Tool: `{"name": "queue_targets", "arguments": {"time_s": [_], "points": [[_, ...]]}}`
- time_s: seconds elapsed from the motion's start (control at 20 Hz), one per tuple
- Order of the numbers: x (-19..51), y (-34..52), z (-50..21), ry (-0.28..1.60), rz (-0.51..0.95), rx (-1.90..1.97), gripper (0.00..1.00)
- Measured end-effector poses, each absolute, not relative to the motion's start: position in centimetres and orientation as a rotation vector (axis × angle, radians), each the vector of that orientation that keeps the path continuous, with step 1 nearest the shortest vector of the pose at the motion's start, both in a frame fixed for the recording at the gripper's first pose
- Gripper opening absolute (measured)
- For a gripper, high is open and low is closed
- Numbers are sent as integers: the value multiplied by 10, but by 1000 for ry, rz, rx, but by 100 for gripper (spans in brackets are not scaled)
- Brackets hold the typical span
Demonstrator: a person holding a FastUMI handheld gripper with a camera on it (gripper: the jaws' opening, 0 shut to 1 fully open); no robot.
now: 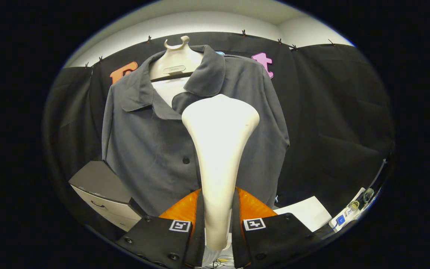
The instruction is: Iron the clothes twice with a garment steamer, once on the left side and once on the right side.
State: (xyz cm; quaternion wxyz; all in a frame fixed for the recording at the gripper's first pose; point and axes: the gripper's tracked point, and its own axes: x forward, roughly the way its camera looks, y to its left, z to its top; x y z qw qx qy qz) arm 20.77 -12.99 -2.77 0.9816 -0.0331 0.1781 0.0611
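1. Shirt (pixel 155 142) hangs buttoned on a hanger (pixel 175 61) against the booth wall, beyond the jaws.
2. Steamer (pixel 218 149) is raised at the shirt's mid-chest; which passes are done cannot be told.
3. Gripper (pixel 217 224) points level at the shirt, jaws clamped on the steamer's handle.

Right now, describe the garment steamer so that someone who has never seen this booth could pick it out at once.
Find the dark grey shirt on its pale hanger against the black cloth wall. Directly in front of it stands the garment steamer, its narrow handle clamped between the tongs and its wide head up near the collar. It is the one smooth, cream, paddle-shaped thing rising from the tongs; the cabinet beside the shirt is boxy.
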Motion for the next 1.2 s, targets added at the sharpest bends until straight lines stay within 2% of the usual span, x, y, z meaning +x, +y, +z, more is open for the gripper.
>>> {"name": "queue_targets", "arguments": {"time_s": [0.5, 1.2], "points": [[243, -154, -50, 419, 94, -62, 37], [229, -168, -131, 555, 100, -51, 38]]}}
